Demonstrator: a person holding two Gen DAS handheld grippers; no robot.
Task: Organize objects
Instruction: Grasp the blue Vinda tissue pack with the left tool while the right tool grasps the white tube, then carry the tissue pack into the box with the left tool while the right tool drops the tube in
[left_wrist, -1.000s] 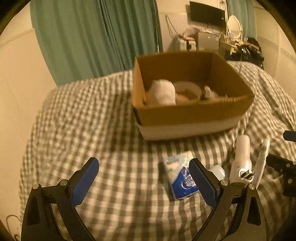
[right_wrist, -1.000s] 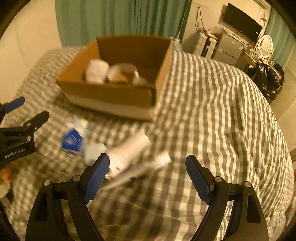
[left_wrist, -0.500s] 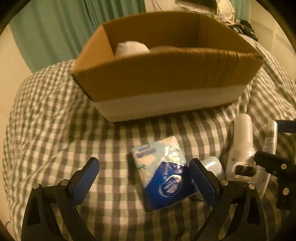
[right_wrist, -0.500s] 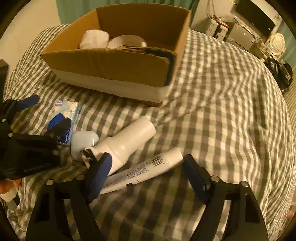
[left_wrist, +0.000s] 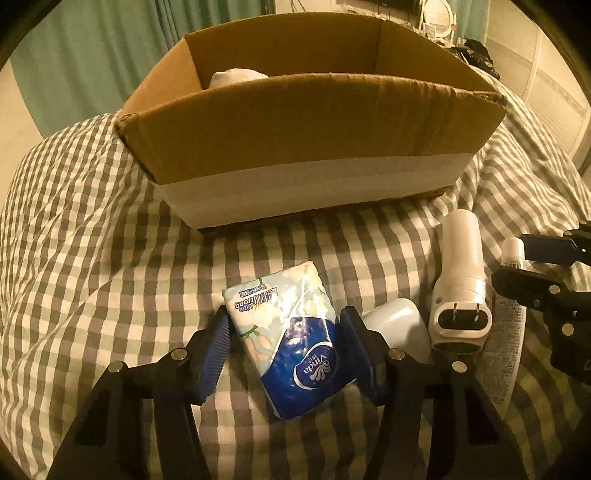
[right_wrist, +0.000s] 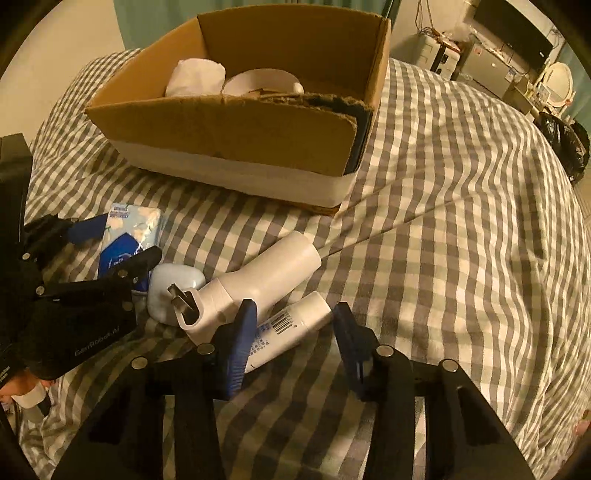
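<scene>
The box (left_wrist: 295, 122) is matt brown cardboard, its torn rim rough. The tissue pack (left_wrist: 291, 343) wears glossy, crinkled plastic film. The plug (left_wrist: 460, 291) is smooth white plastic with metal prongs. Checked cloth covers the bed (right_wrist: 461, 221).

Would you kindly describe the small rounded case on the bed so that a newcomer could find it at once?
Start at the open brown cardboard box on the grey-and-white checked bedcover; a cluster of items lies in front of it. The small pale rounded case sits between the blue-and-white tissue pack and the white cylindrical plug-in device. It alone is smooth, pebble-shaped and unprinted.
</scene>
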